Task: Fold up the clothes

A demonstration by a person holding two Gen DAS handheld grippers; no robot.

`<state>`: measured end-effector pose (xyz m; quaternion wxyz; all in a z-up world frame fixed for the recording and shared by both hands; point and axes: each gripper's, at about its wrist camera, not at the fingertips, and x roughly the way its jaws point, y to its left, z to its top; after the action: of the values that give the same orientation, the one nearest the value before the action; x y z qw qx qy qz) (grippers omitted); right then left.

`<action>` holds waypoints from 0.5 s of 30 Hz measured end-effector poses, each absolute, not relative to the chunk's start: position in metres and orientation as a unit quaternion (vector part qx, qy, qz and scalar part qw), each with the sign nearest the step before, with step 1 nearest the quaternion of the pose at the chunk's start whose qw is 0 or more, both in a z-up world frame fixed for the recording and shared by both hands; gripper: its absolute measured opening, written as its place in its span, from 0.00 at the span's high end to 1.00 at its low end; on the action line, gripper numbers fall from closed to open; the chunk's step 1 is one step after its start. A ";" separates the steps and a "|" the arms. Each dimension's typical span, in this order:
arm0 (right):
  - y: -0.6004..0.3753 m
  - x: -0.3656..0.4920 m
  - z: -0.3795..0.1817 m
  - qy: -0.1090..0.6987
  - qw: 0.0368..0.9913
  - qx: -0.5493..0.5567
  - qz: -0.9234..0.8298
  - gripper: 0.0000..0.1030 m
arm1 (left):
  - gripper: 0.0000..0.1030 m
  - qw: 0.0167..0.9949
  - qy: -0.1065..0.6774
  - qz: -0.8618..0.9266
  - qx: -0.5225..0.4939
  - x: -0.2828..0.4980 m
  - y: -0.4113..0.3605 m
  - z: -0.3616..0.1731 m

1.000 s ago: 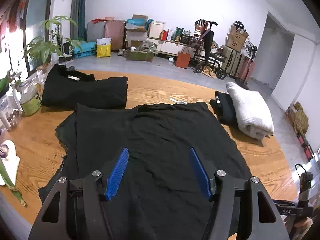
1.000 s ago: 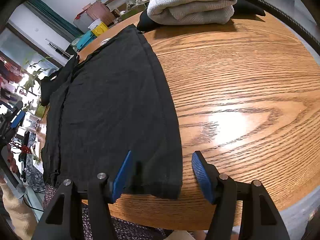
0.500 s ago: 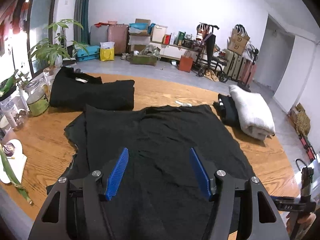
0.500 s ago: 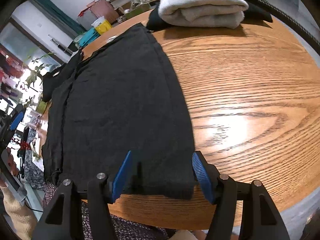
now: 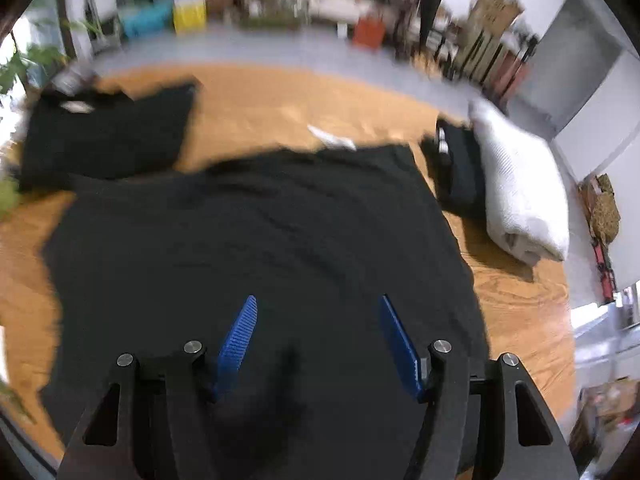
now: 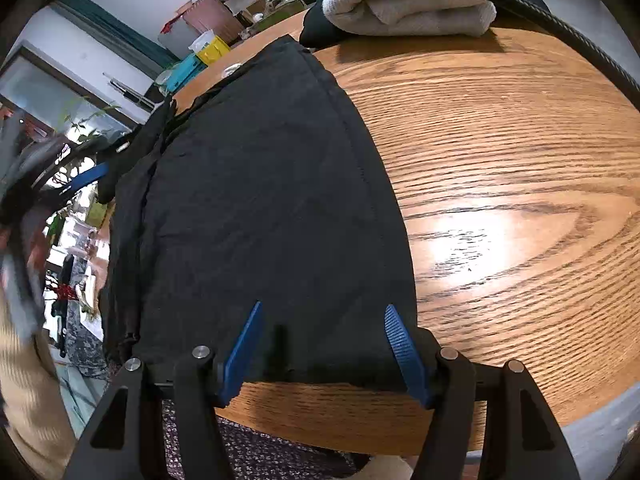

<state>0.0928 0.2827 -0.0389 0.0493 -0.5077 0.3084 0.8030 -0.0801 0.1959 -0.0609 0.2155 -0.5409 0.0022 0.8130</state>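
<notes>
**Black garment spread on the wooden table, both grippers wide apart above it**

Left wrist view: the picture is blurred. A round wooden table (image 5: 280, 92) carries the black garment (image 5: 260, 248), spread flat across its near and middle part. The left gripper (image 5: 316, 336) hangs over the garment's near portion, its blue fingers (image 5: 236, 340) spread wide with nothing between them. At the far left lies a folded black piece (image 5: 108, 132); at the right, a folded white towel (image 5: 520, 184) rests beside a small dark stack (image 5: 460, 168). A small white scrap (image 5: 332, 138) lies just beyond the garment's far edge. Past the table is a grey floor, a white wall, and a row of boxes, bags and suitcases, too smeared to tell apart. Green plant leaves (image 5: 24, 64) show at the far left.

Right wrist view: sharper here, the right gripper (image 6: 324, 344) sits at the garment's near hem (image 6: 320, 372), fingers (image 6: 404, 352) spread, straddling the cloth's near right corner without pinching it. Bare wood grain with a bright glare fills the right side. This view alone shows the table's near rim, the garment's stitched right edge (image 6: 360, 160), a beige sleeve (image 6: 28, 400) at the left, and a patterned fabric (image 6: 256, 456) below the table.
</notes>
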 end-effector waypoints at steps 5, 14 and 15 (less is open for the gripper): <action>0.286 0.099 -0.041 0.324 0.059 -0.505 0.798 0.38 | 0.37 0.218 -0.002 0.753 -0.621 -0.114 0.269 -0.102; 0.279 0.099 -0.038 0.301 0.068 -0.510 0.803 0.46 | 0.37 0.274 0.086 0.755 -0.590 -0.076 0.293 -0.103; 0.278 0.100 -0.036 0.295 0.062 -0.506 0.808 0.46 | 0.37 0.282 0.100 0.764 -0.572 -0.068 0.283 -0.098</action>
<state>0.0997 0.2777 -0.0362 0.0625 -0.5064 0.2953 0.8077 -0.0682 0.2830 -0.0984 0.2821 -0.5722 0.0996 0.7636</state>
